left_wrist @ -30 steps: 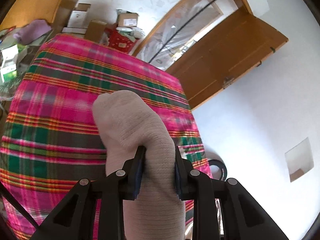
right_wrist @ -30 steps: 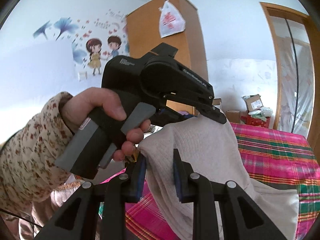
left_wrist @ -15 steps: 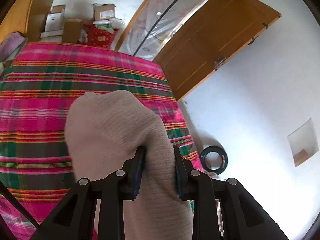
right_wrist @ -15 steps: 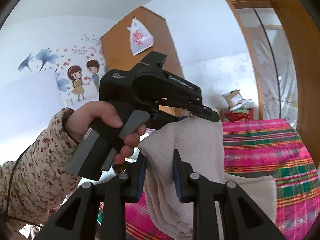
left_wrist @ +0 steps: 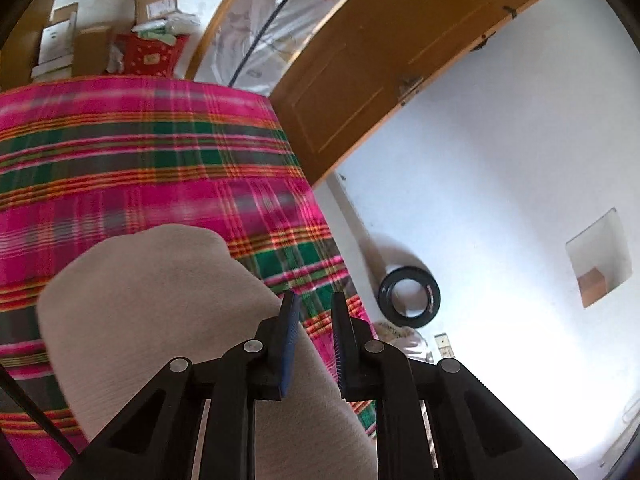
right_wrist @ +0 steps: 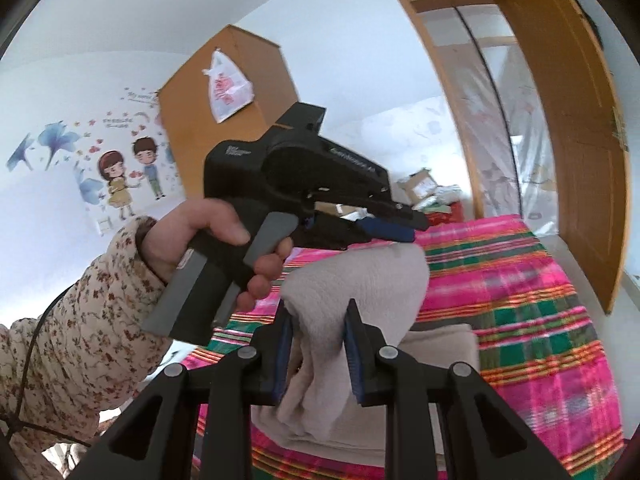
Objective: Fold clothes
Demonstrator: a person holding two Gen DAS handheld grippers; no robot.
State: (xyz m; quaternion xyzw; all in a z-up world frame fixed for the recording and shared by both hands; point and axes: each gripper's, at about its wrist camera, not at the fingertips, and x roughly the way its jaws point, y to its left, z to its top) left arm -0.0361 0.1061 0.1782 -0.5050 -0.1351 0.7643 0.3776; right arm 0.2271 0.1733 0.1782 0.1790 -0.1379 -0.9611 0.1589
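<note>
Cloth [left_wrist: 152, 320] slips out of left gripper [left_wrist: 314, 340], whose jaws just closed on nothing | right gripper [right_wrist: 316, 346] pinches cloth (fold half held) | next: grab again

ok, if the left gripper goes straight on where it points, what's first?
Probably the plaid bedspread, near its right edge, though depth is unclear. The left gripper has just been closing, with no cloth between its tips. The beige cloth lies below-left of that line.
</note>
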